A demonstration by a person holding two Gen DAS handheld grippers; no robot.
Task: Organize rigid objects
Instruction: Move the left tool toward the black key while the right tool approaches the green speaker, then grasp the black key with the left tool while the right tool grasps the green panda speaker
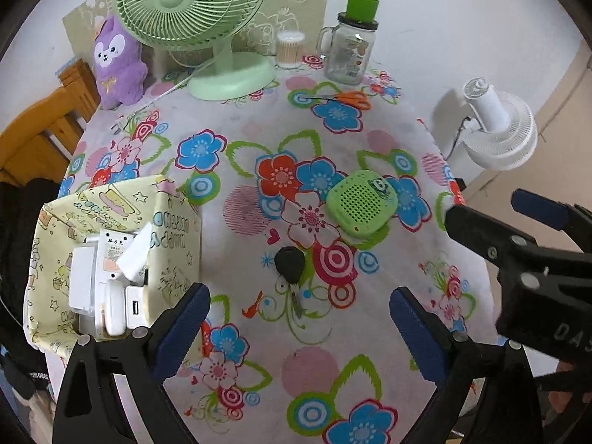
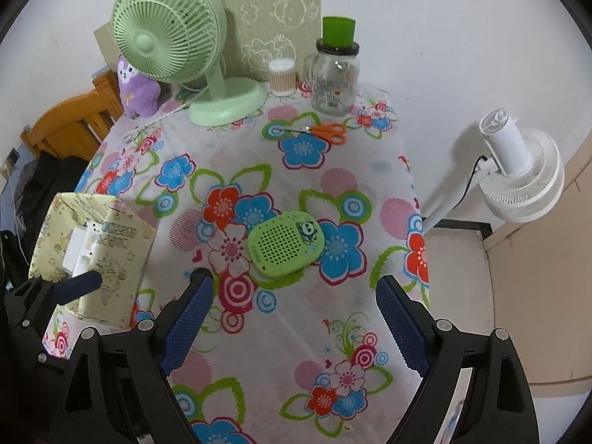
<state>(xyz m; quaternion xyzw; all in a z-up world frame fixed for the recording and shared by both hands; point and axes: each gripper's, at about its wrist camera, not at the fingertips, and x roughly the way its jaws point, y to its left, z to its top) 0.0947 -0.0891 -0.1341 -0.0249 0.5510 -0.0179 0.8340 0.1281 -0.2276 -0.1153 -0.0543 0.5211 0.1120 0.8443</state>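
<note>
Below me, the left gripper (image 1: 299, 318) hung over the flowered tablecloth (image 1: 259, 140) with its blue pads spread wide and nothing between them. A black car key (image 1: 289, 264) lay on the cloth just above that gap, toward twelve o'clock in the left wrist view. A green speaker (image 1: 362, 207) sat near it at about one o'clock, apart from the key. At nine o'clock stood a yellow patterned box (image 1: 174, 236) with white chargers (image 1: 111, 296) packed inside.

From the right wrist view, I saw my right gripper (image 2: 294, 303) spread just as wide, also empty, with the speaker (image 2: 286, 246) lying just beyond its fingertips at twelve o'clock. The box (image 2: 122, 255) stood at nine o'clock, and one pad of the left gripper showed in front of it.

Orange scissors (image 2: 327, 131), a glass jar (image 2: 335, 81) with a green cap, a tub of cotton swabs (image 2: 282, 77), a green fan (image 2: 170, 40) and a purple plush toy (image 2: 138, 92) lined the far edge. A white fan (image 2: 518, 170) stood beyond the table at two o'clock.
</note>
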